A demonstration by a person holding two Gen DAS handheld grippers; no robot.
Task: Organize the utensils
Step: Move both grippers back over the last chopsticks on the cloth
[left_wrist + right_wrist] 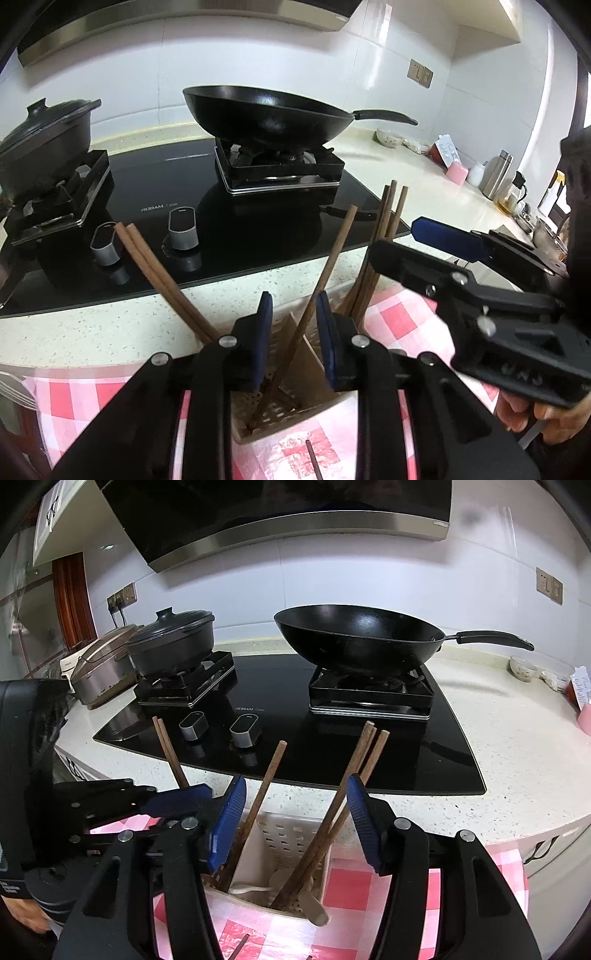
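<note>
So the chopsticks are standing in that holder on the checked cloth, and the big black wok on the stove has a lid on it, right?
Not quite: the wok is uncovered. The right wrist view shows its bare inside; the lid sits on the smaller pot. The chopsticks do stand in the holder on the checked cloth.

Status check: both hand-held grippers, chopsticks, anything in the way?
Left hand-held gripper open, single chopstick loose between jaws. Right hand-held gripper open, holding nothing. Chopsticks standing in holder; one more on cloth. Nothing blocking.
</note>
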